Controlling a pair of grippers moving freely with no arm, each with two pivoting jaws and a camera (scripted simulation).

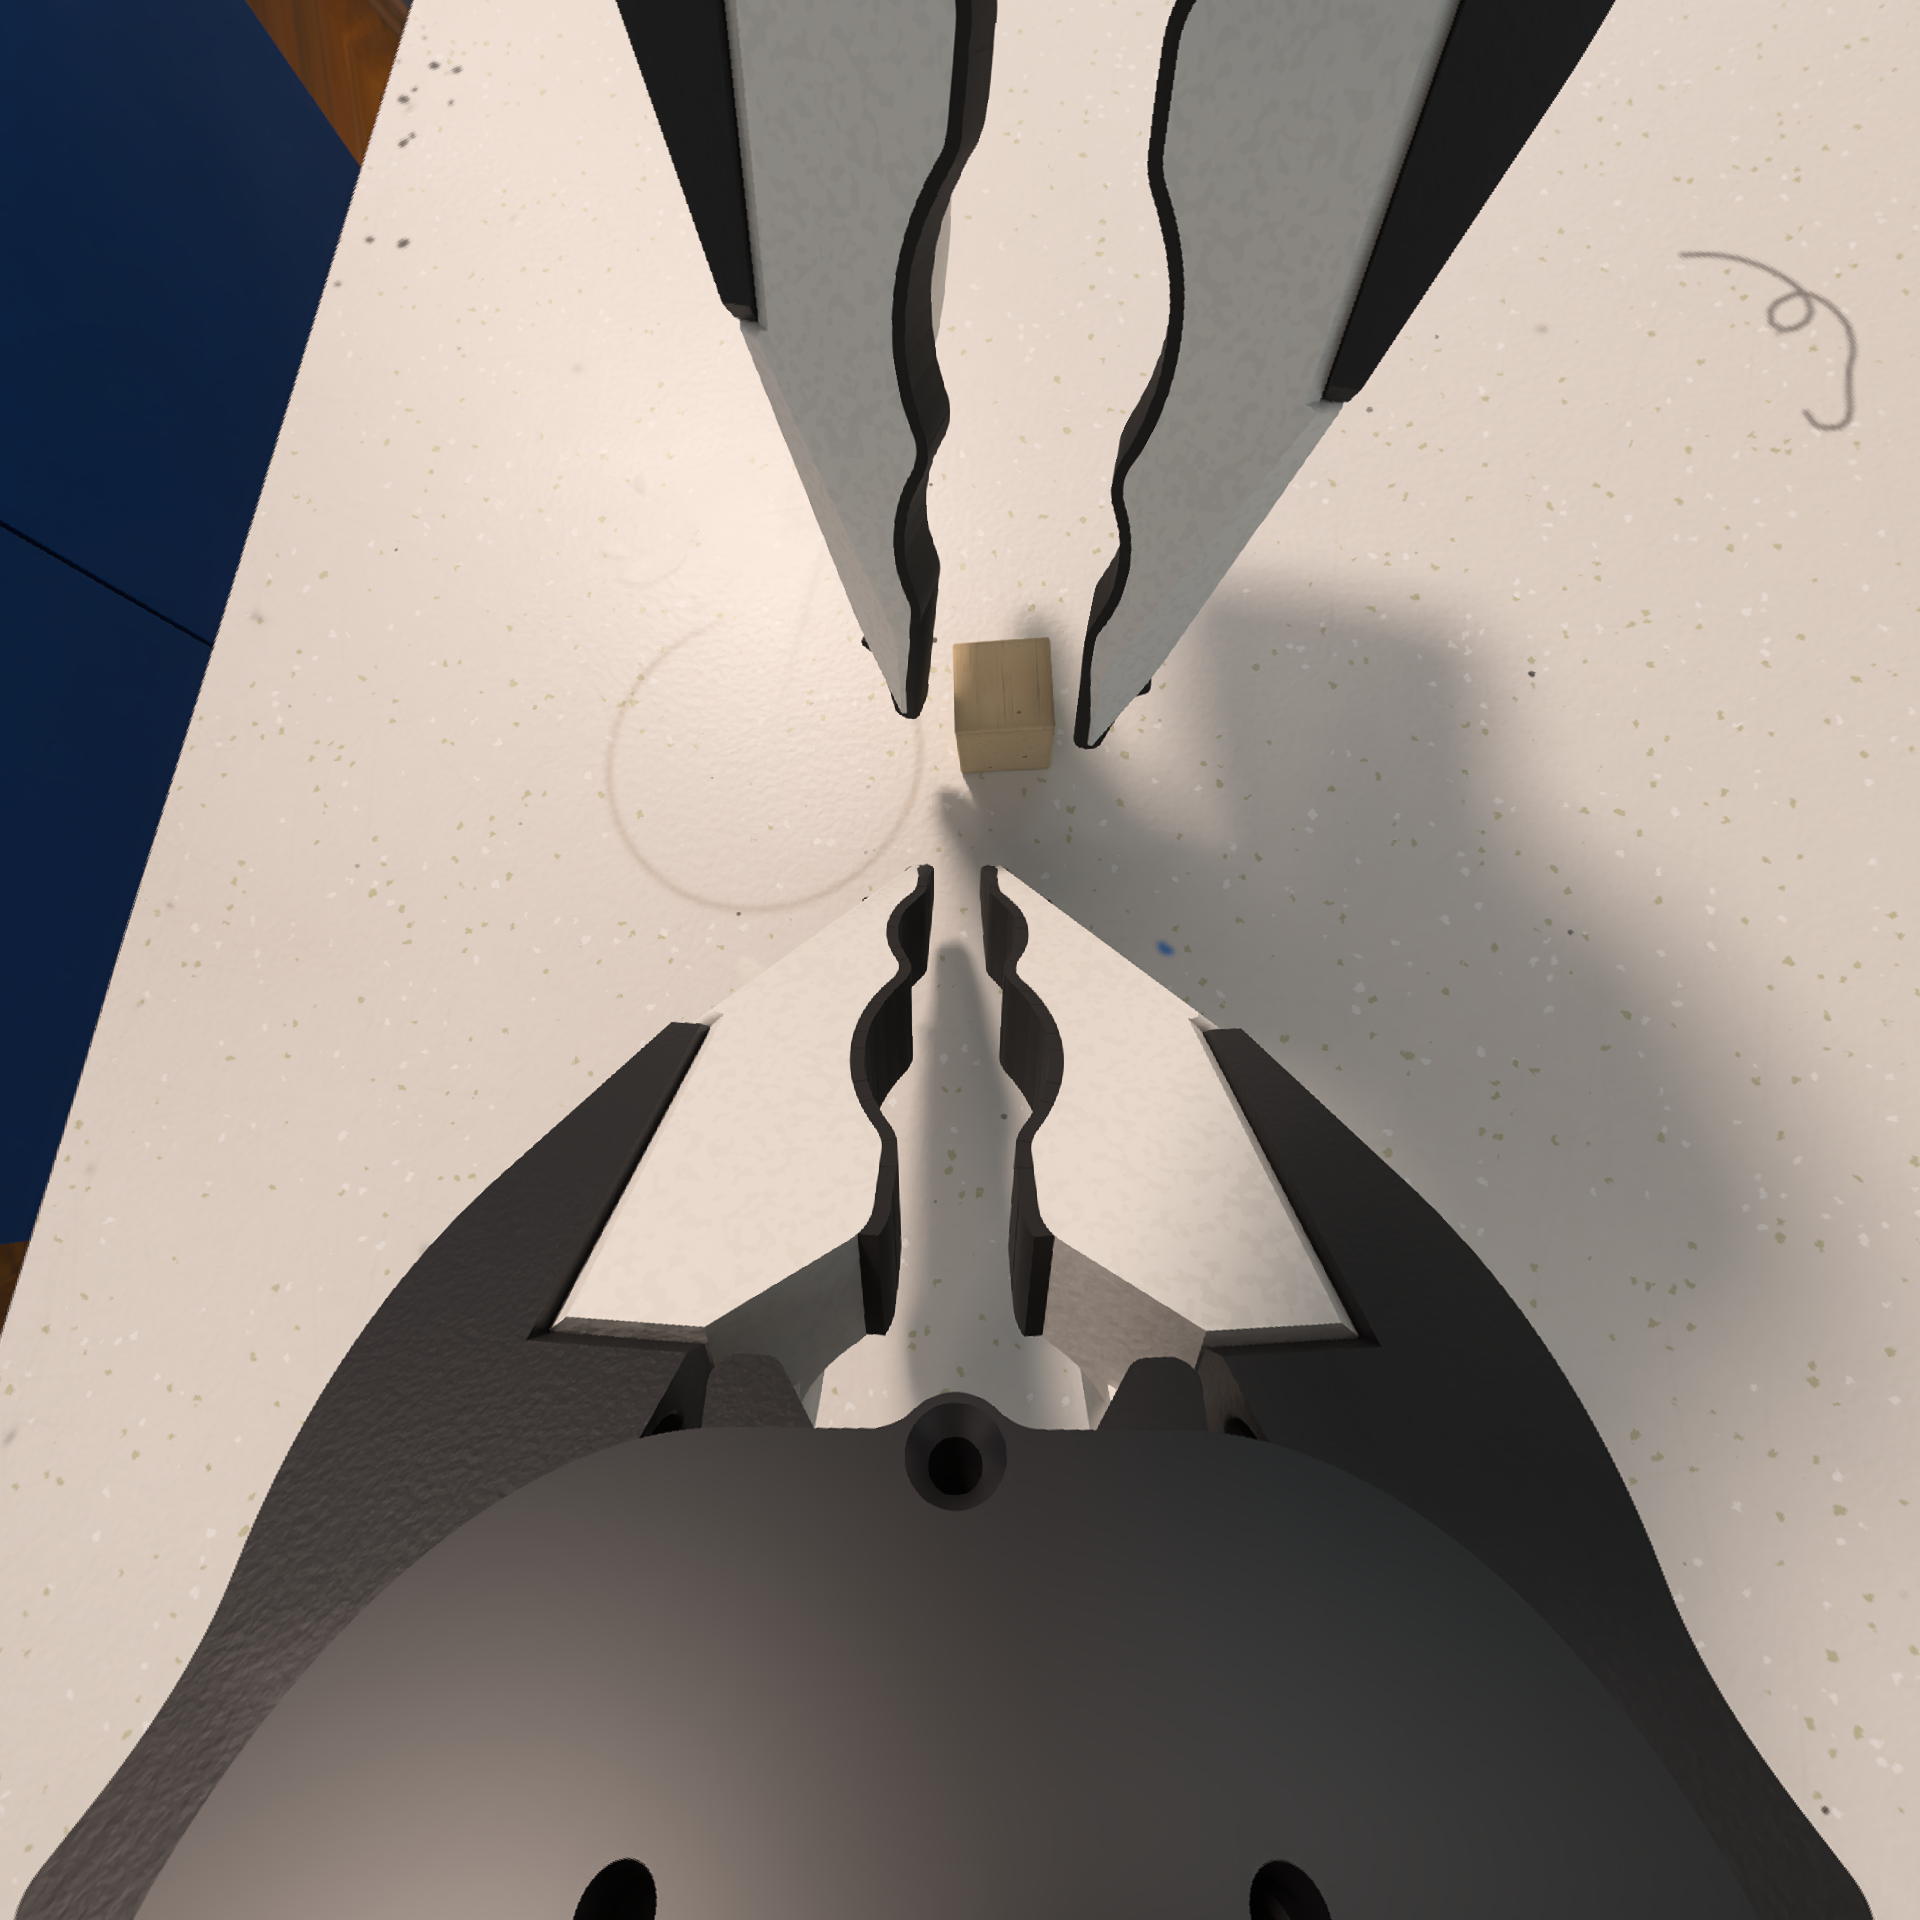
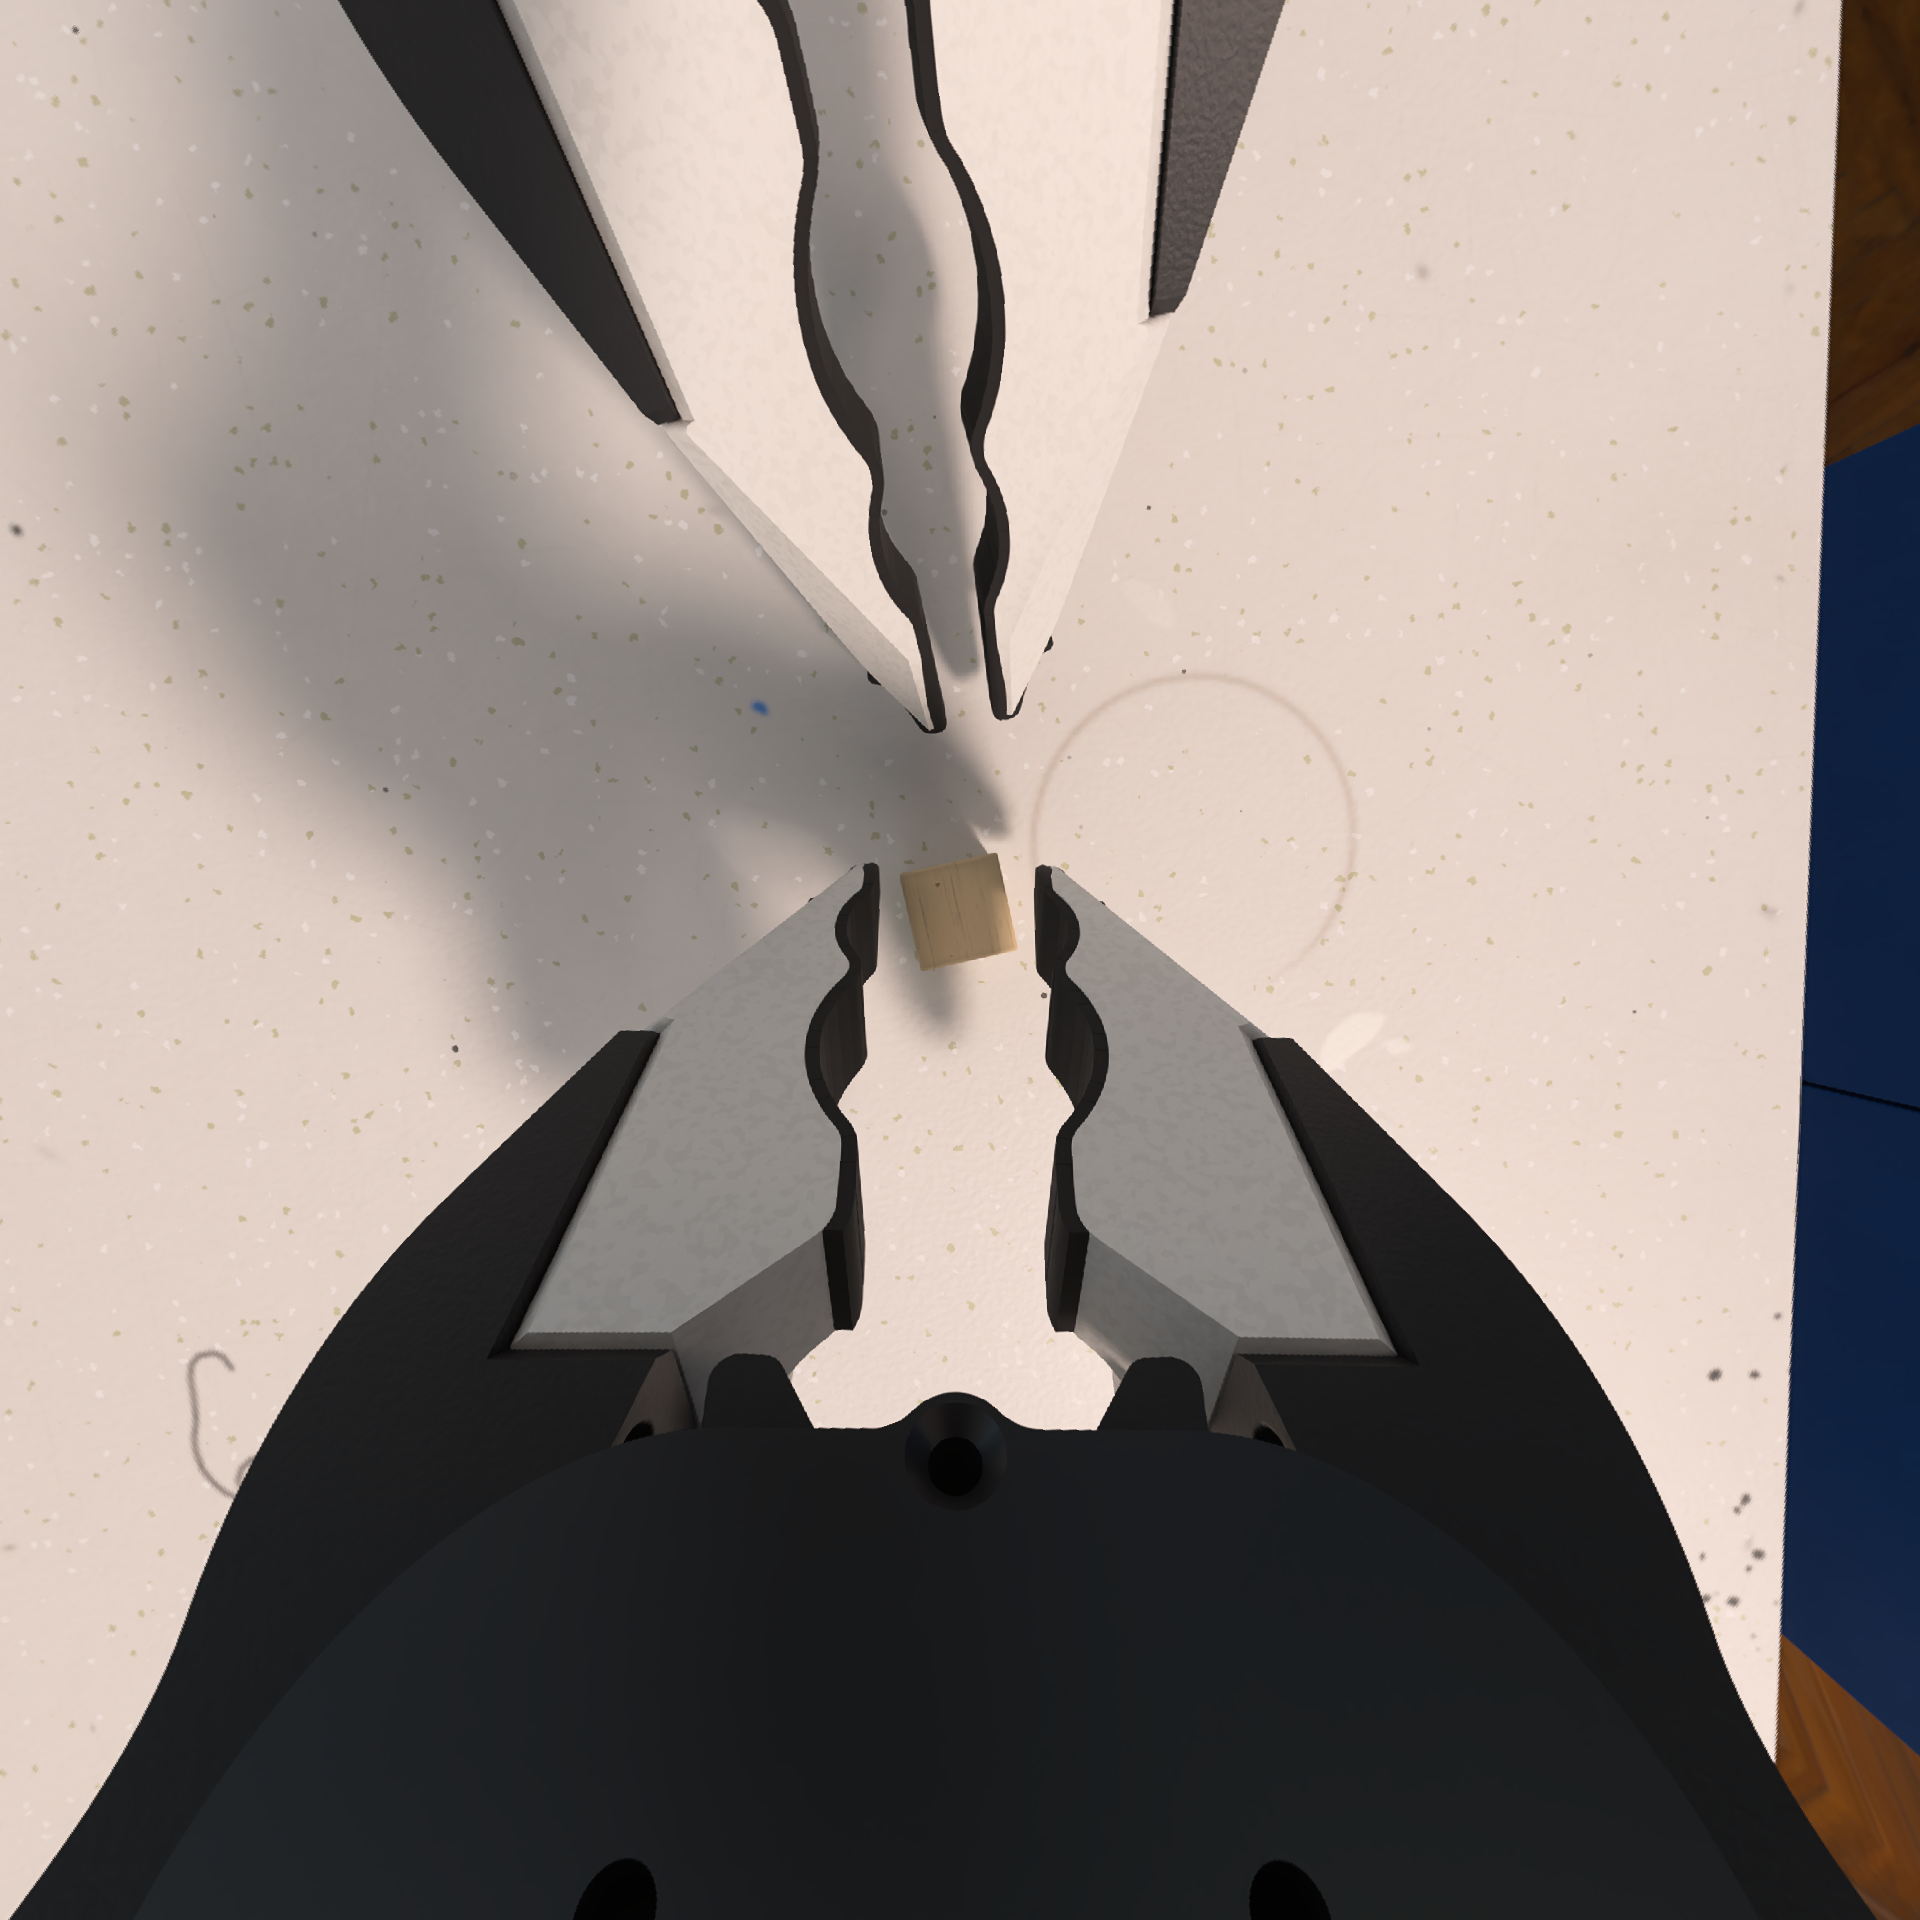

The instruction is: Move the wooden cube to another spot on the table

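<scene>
A small wooden cube rests on the pale speckled table. It also shows in the right wrist view. My right gripper is open, with one fingertip on each side of the cube and a thin gap on both sides. In the left wrist view this same gripper comes down from the top edge. My left gripper holds nothing; its jaws stand a narrow slit apart, tips just short of the cube. It shows opposite in the right wrist view.
A faint ring stain marks the table beside the cube. A scribble mark lies farther off. The table edge runs along a dark blue surface and a wooden strip.
</scene>
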